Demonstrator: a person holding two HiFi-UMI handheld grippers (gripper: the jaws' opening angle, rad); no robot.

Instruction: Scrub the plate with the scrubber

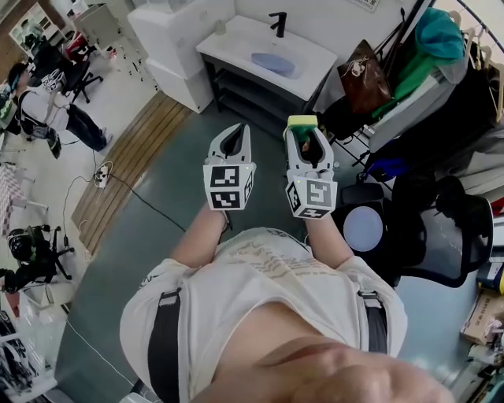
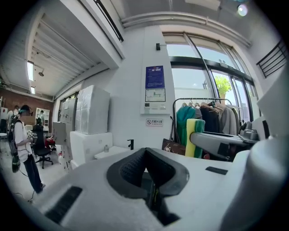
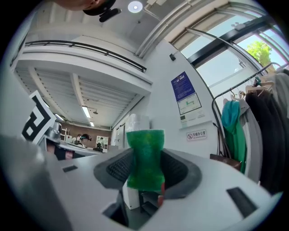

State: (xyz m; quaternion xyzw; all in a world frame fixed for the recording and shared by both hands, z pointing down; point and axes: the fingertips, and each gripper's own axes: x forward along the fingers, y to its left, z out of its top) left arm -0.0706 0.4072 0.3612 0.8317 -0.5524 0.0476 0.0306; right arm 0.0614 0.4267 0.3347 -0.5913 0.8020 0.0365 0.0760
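Note:
A bluish plate [image 1: 273,63] lies in the basin of a white sink counter [image 1: 236,41] across the room, beside a black faucet [image 1: 279,24]. My right gripper [image 1: 303,132] is shut on the yellow-and-green scrubber [image 1: 302,122], held in front of the person's chest. In the right gripper view the green pad of the scrubber [image 3: 145,158] sticks up from between that gripper's [image 3: 146,178] jaws. My left gripper [image 1: 235,140] is level with it on the left, shut, with nothing between its jaws [image 2: 146,158]. The left gripper view shows the scrubber [image 2: 195,137] off to the right.
A clothes rack [image 1: 441,55] and a brown bag [image 1: 364,79] stand right of the sink. A black office chair [image 1: 445,228] and a round white stool [image 1: 363,228] sit at the right. At the far left stands a person [image 1: 47,110]. A cable [image 1: 134,193] crosses the floor.

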